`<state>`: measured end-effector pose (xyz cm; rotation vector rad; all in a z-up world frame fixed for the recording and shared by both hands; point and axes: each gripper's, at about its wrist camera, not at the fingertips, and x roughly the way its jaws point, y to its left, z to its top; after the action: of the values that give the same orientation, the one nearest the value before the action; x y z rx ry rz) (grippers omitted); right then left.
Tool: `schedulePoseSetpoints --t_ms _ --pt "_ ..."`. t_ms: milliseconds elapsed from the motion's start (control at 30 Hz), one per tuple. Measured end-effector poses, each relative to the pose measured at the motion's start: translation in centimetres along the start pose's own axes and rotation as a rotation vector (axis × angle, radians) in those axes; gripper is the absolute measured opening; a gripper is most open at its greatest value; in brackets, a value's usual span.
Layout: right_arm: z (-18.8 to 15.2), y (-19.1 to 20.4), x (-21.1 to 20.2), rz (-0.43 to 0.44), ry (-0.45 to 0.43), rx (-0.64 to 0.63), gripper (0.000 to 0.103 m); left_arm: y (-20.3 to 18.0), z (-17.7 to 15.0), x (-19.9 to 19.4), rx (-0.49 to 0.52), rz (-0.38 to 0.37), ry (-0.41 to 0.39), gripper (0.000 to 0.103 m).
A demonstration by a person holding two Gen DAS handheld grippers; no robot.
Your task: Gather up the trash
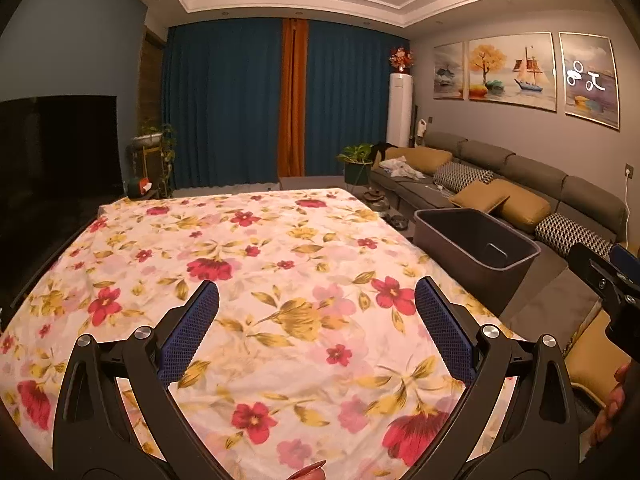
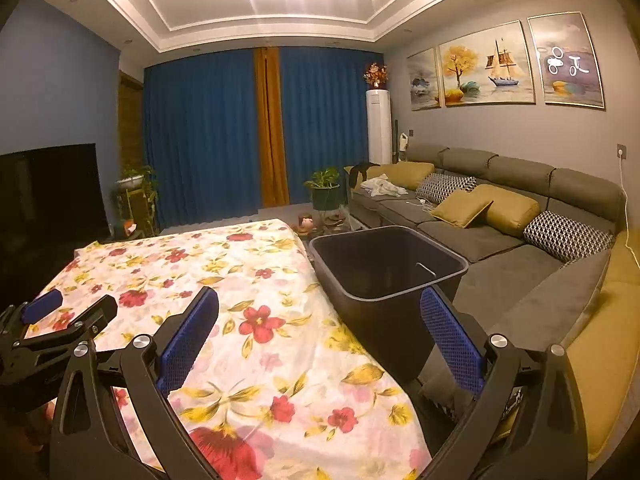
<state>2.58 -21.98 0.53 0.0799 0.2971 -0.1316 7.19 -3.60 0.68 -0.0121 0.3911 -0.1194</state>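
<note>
Left gripper [image 1: 316, 320] jaws spread wide, nothing between them, hovering over the floral tablecloth [image 1: 256, 248] mid-table. Right gripper [image 2: 320, 328] also spread wide and empty, above the table's right edge. Dark grey trash bin [image 2: 384, 268] stands just beside that right edge, between table and grey sofa [image 2: 500, 232]; inside looks dark, contents unclear. No loose trash visible on the cloth.

A floral cloth [image 1: 256, 264] covers the whole table, nothing else resting on it.
</note>
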Motion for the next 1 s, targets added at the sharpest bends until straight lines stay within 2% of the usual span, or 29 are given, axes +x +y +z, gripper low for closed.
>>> schedulePoseSetpoints --t_ms 367,1000 --pt "-0.4 1.5 -2.0 0.016 -0.031 -0.030 0.097 0.4 -0.5 -1.9 0.004 -0.004 -0.021 0.097" --pt "-0.5 2.1 -2.6 0.027 -0.040 -0.033 0.097 0.7 -0.6 -2.7 -0.008 -0.020 -0.027 0.097"
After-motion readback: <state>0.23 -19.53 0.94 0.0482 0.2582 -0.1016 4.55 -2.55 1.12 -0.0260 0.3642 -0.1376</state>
